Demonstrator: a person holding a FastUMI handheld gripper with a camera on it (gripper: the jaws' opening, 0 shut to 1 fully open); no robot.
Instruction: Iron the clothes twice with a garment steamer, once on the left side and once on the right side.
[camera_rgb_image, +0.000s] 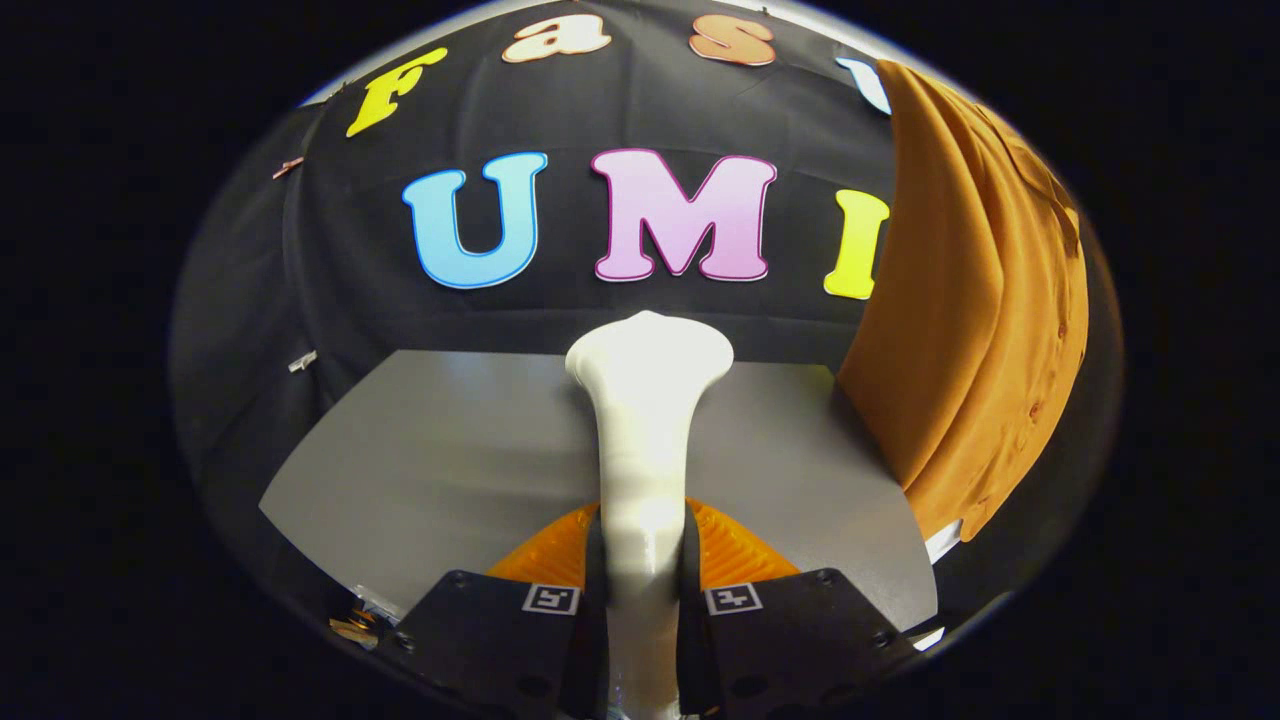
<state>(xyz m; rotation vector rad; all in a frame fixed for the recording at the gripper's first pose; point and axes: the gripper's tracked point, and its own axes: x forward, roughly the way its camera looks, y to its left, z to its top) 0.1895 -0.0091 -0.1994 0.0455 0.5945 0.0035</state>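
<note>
**Two fingers clamped on the steamer, shirt off to the right**

Both fingers of your gripper (642, 590) press on the handle of the white garment steamer (648, 420), one from each side, so the tool is held firm. The grip sits low on the handle, which leaves the flared head free and pointing forward along the fingers, beyond them. That suits the job: the head has to meet cloth, and nothing of the claw stands in its way.

Under the steamer lies the grey table (440, 450), bare where it shows, with the booth's black wall rising behind it.

Your task's garment, an orange button shirt (970, 330), hangs to the right of the steamer head, well apart from it, its folds falling down past the table's edge. It hangs so that you can stroke it top to bottom. By my reading no pass has begun; you would need to swing the head right to face the cloth.
</note>
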